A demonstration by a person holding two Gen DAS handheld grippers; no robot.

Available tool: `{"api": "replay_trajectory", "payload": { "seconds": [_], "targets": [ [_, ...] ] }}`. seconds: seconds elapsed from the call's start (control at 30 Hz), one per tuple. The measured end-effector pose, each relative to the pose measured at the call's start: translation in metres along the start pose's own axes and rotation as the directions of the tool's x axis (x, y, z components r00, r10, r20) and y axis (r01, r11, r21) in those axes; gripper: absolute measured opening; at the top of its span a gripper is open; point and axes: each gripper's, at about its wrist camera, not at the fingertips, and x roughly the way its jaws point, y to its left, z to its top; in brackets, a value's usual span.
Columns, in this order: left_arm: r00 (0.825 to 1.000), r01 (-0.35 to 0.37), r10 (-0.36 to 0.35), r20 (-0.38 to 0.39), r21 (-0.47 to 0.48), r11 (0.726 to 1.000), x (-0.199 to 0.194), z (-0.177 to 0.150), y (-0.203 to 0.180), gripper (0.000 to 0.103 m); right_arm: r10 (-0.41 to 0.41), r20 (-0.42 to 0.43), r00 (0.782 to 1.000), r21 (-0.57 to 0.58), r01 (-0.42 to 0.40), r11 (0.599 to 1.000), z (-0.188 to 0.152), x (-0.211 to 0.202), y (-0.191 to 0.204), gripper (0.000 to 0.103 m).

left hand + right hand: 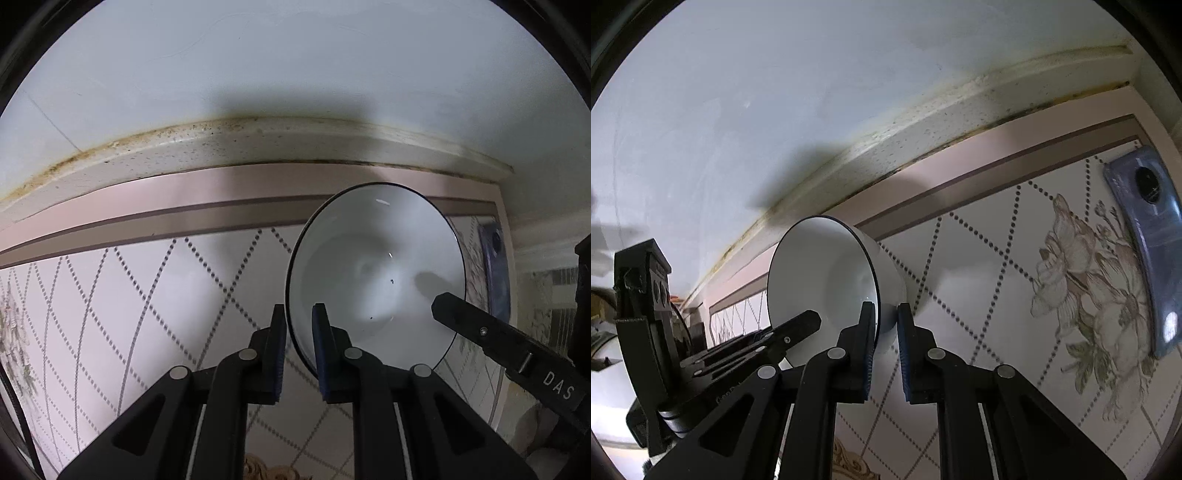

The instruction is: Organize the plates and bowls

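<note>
Both wrist views face one bowl closely.

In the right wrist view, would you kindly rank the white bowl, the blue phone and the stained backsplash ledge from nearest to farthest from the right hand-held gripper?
1. White bowl: its rim sits between the fingers of the right hand-held gripper.
2. Blue phone: lying on the patterned mat, off to the right.
3. Stained backsplash ledge: beyond the mat's far edge, along the wall.
</note>
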Motion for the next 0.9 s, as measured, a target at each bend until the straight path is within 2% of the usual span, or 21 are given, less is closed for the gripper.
{"api": "replay_trajectory", "payload": {
  "seconds": [0.13, 0.33, 0.5, 0.7, 0.9],
  "targets": [
    [1.0, 0.0, -0.001, 0.018, 0.042, 0.999, -0.024, -0.02, -0.014, 0.012, 0.007, 0.008, 1.0, -0.003, -0.007, 1.0, -0.025, -0.022, 0.002, 0.013],
    [0.998, 0.024, -0.03, 0.048, 0.109, 0.994, -0.065, -0.068, -0.034, 0.012, -0.004, 0.05, 0.999, -0.018, 0.004, 1.0, -0.075, -0.07, 0.011, 0.013],
    [0.996, 0.038, -0.05, 0.068, 0.172, 0.984, -0.094, -0.116, -0.052, 0.012, -0.017, 0.081, 0.997, -0.034, 0.02, 0.999, -0.132, -0.116, 0.012, 0.013],
    [0.997, 0.059, -0.068, 0.038, 0.216, 0.975, -0.114, -0.166, -0.055, 0.012, -0.018, 0.097, 0.995, -0.024, 0.021, 0.999, -0.19, -0.162, 0.004, 0.014],
    [0.998, 0.055, -0.055, -0.007, 0.255, 0.965, -0.11, -0.2, -0.061, 0.012, -0.024, 0.081, 0.996, -0.008, 0.025, 1.0, -0.237, -0.176, -0.006, 0.014]
  ]
}}
